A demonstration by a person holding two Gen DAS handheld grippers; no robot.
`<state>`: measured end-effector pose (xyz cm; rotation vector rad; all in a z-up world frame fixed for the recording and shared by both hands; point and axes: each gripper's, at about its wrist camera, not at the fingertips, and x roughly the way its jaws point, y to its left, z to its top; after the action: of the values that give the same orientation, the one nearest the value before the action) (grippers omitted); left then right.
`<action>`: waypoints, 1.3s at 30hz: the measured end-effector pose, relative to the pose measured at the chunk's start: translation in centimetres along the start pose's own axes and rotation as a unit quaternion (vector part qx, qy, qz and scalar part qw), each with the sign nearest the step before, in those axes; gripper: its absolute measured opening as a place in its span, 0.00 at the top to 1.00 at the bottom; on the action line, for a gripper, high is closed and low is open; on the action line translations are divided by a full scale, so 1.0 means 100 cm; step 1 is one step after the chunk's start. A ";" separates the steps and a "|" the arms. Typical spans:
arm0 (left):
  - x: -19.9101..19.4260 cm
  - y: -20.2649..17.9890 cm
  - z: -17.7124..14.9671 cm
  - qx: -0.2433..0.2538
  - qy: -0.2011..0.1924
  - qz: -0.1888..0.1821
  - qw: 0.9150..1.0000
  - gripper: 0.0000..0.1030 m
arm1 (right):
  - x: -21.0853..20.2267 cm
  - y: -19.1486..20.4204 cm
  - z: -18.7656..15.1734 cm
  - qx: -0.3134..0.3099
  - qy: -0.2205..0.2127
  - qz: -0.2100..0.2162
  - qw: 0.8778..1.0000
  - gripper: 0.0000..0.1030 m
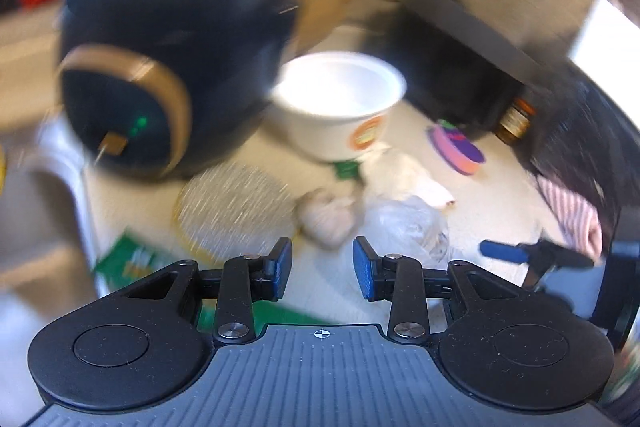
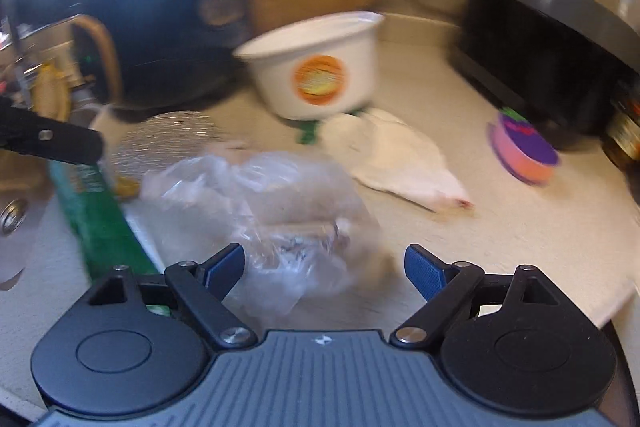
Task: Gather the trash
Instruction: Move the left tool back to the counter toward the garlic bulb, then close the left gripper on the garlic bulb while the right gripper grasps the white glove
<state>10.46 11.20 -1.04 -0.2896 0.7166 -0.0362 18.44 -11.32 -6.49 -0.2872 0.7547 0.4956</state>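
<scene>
While both jaws stand apart and grasp nothing, the right hand-held gripper hangs over a crumpled clear plastic bag on the counter; the left hand-held gripper hovers before a wadded tissue. Beyond lie a white napkin and paper bowl.
</scene>
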 end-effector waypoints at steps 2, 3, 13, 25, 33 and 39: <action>0.008 -0.014 0.006 0.042 -0.007 -0.003 0.999 0.64 | -0.005 -0.014 -0.004 0.017 0.000 -0.024 1.000 0.15; 0.014 -0.020 0.009 0.060 -0.009 -0.004 0.998 0.64 | -0.008 -0.020 -0.007 0.025 0.000 -0.031 0.999 0.15; 0.092 -0.044 0.023 0.130 0.019 0.072 0.989 0.60 | -0.032 -0.045 -0.034 0.083 0.011 -0.056 0.995 0.15; 0.117 -0.043 0.016 0.143 0.039 0.069 0.987 0.43 | -0.048 -0.047 -0.047 0.106 -0.007 -0.052 0.993 0.15; 0.124 -0.035 0.018 0.117 0.052 0.059 0.990 0.40 | -0.046 -0.043 -0.044 0.106 -0.011 -0.052 0.993 0.15; 0.125 -0.032 0.017 0.109 0.054 0.052 0.991 0.40 | -0.049 -0.045 -0.036 0.107 -0.028 -0.048 0.993 0.15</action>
<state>21.21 6.95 -6.93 -0.0412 0.8266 -0.0308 15.62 -18.22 -5.20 -0.1083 0.7282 0.3271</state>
